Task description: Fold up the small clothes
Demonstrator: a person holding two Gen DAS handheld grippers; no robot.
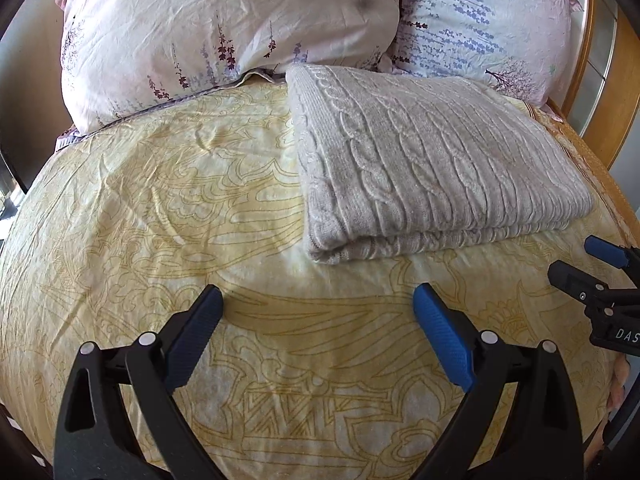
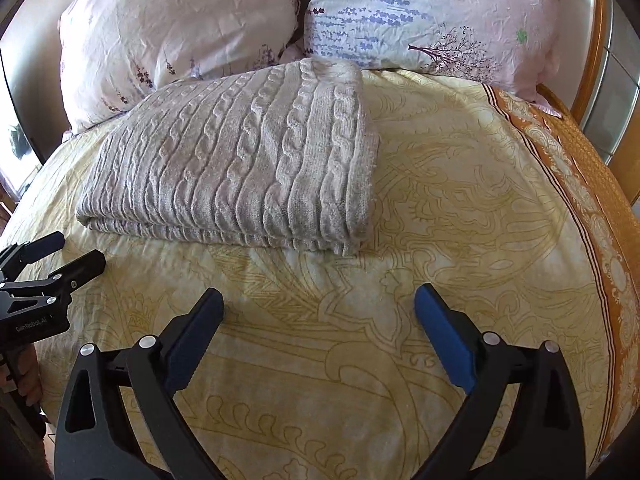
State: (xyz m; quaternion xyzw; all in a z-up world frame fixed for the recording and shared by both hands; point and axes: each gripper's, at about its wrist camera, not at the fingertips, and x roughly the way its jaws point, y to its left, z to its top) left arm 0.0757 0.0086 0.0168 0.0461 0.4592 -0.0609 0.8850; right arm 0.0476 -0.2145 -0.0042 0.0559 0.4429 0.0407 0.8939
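A pale grey cable-knit sweater (image 1: 432, 160) lies folded into a thick rectangle on the yellow patterned bedspread (image 1: 160, 208). It also shows in the right wrist view (image 2: 240, 160), left of centre. My left gripper (image 1: 318, 300) is open and empty, over the bedspread just short of the sweater's near folded edge. My right gripper (image 2: 319, 300) is open and empty, in front of the sweater's near right corner. Each gripper shows in the other's view: the right one (image 1: 580, 260) at the far right, the left one (image 2: 76, 252) at the far left.
Two floral pillows (image 1: 224, 36) (image 1: 480, 20) rest against the head of the bed behind the sweater. A wooden bed frame (image 1: 600, 92) runs along the right. An orange patterned border (image 2: 568, 160) edges the bedspread on the right.
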